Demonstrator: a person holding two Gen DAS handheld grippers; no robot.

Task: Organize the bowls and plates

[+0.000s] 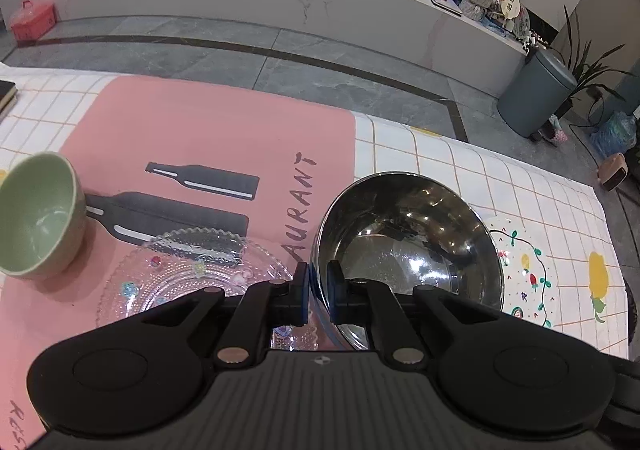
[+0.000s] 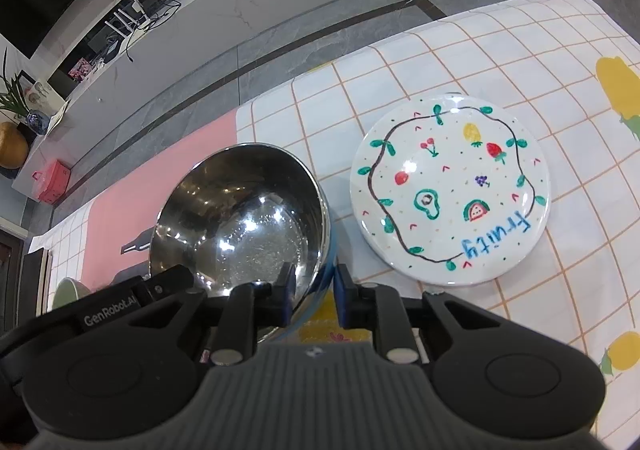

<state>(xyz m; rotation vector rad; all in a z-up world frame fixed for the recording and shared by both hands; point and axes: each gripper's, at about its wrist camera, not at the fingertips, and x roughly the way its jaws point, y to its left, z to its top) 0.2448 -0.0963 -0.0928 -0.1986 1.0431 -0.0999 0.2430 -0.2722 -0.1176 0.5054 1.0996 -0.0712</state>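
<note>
— Steel first: we list one polished steel bowl (image 1: 412,246), tilted, its rim pinched from two sides. Confirm the holds?

— Confirmed. Our left gripper (image 1: 318,290) is clamped on the bowl's left rim, one pad outside the wall, one inside. Our right gripper (image 2: 314,290) is clamped on the opposite rim in the same way. The bowl's outer wall shows blue beneath the rim in the right wrist view.

— Position of the bowl?

— It sits over the boundary where the pink placemat (image 1: 224,138) meets the white checked tablecloth (image 1: 520,186). Whether its base touches the table, we cannot tell.

— Next item.

— One white plate (image 2: 450,190), painted with fruit and the word "fruity", flat on the tablecloth just to the right of the bowl. The bowl hides part of it in the left wrist view.

— Glassware?

— One clear beaded glass plate (image 1: 192,274) with a scalloped edge, lying on the placemat just left of the bowl, partly behind our left gripper's fingers.

— Ceramics?

— One pale green bowl (image 1: 40,218), upright, empty, at the placemat's left edge, well apart from the steel bowl.

— Background entries?

— One grey bin (image 1: 536,98) on the floor past the table.
</note>
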